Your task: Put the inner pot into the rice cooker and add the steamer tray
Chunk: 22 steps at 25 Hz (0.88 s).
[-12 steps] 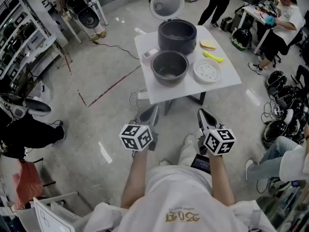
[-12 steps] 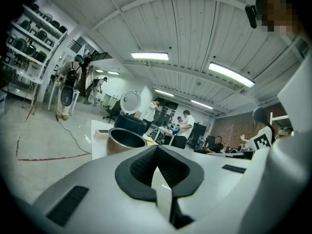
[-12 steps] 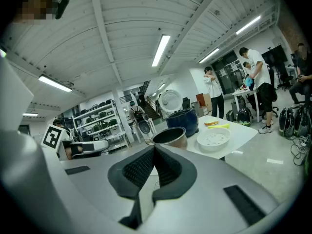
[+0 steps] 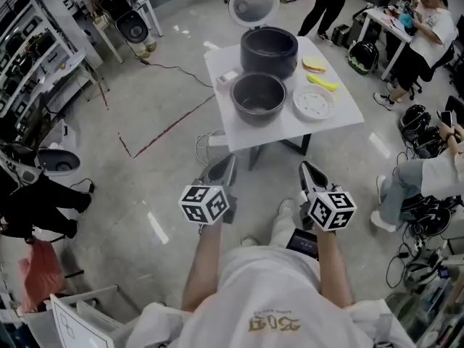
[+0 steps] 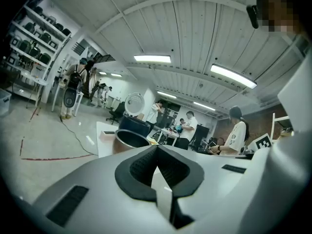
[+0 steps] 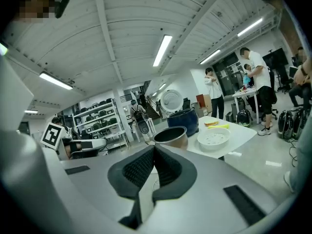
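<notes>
Inner pot [image 4: 257, 98] (empty) stands beside open rice cooker [image 4: 269, 51].

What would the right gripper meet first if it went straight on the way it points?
Probably the near edge of the white table, with the inner pot just behind it. The right gripper, jaws shut, tilts slightly down, so it might pass under.

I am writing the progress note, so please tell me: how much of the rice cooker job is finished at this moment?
Nothing is done yet. The inner pot stands on the table in front of the open rice cooker, the steamer tray beside it. Both the left gripper and right gripper are shut, empty, short of the table. Both steps remain.
</notes>
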Tool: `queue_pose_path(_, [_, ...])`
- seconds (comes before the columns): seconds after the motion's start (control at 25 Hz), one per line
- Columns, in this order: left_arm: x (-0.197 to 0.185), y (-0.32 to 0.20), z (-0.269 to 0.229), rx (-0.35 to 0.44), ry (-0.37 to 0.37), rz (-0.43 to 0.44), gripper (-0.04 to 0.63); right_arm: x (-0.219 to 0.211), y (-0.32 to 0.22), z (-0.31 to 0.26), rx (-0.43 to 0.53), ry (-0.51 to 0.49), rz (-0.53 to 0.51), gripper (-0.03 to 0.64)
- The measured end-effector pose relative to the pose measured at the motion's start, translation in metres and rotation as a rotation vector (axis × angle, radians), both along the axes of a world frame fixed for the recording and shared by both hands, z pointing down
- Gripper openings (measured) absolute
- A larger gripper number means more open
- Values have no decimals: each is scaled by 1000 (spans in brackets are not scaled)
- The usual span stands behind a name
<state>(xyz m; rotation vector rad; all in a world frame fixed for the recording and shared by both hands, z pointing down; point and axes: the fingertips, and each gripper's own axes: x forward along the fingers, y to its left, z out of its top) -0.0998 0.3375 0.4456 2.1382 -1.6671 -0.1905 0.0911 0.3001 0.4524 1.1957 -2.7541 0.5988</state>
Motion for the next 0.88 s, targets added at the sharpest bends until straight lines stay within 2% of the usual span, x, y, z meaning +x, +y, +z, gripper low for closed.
queue_pose_path(0.04, [-4,1,-1,10,14,-3,27,-2,0,1,-4,-3,0,6])
queue_pose_path(0.08, [-7,1,-2,14,42,-3,141,-4,0,2,-17,-11,-6,37])
queue_pose_path(0.12, [-10,0,-2,10,78,-1,253,-7,0,3,-36,-25,-17,130])
queue_pose_path(0.16, [-13,-2,-1,3,108,-2,291,-9,0,4,-55,-38,-25,201])
queue_pose_path(0.24, [-17,-7,2,-14,119,-7,298,-9,-6,5,-75,-51,-18,223])
queue_pose_path(0.32, [-20,-16,7,-28,104,-6,287,-9,-15,7,-86,-53,-10,224])
queue_pose_path(0.56, [-26,-52,28,-65,128,-2,267,-15,-49,25,-140,-47,-10,213])
queue_pose_path(0.88, [-64,-145,46,-126,112,-43,250,-43,-151,41,-207,-64,-19,213])
